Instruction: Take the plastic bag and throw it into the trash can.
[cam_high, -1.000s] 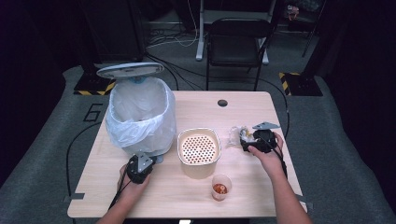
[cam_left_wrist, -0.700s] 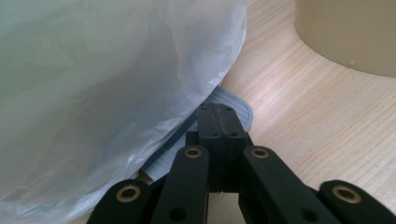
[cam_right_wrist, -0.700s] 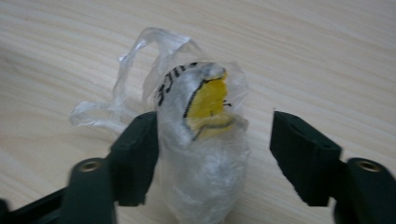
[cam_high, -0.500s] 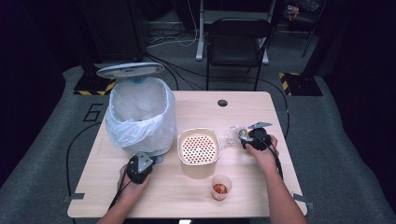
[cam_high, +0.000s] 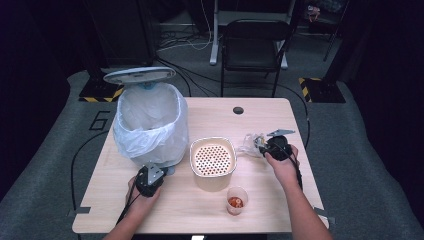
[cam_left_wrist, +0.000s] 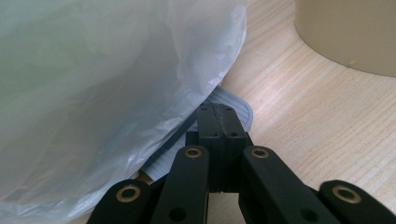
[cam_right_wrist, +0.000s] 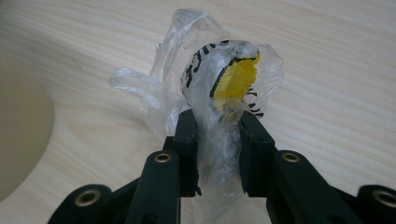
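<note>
- The worktop (cam_high: 210, 212) carries a perforated beige bowl (cam_high: 213, 156) at its middle; open wood lies behind the bowl up to a small dark hole (cam_high: 238, 110) near the far edge, and more lies in front of it beside a small cup (cam_high: 236, 200).
- Left of the bowl stands a bin lined with a white bag (cam_high: 150, 125), close to the worktop's left edge.
- Right of the bowl, near the right edge, the right hand-held gripper (cam_high: 263, 145) has just been closing; its jaws now pinch the crumpled wrapper (cam_right_wrist: 224, 84).
- Compared with a second ago, this hand sits slightly closer to the bowl.
- The wrapper is clear, wrinkled plastic with black lettering and a yellow patch, resting on the wood.
- The left hand-held gripper (cam_left_wrist: 218, 122), jaws pressed together on nothing, rests left of the bowl at the bin's foot.
</note>
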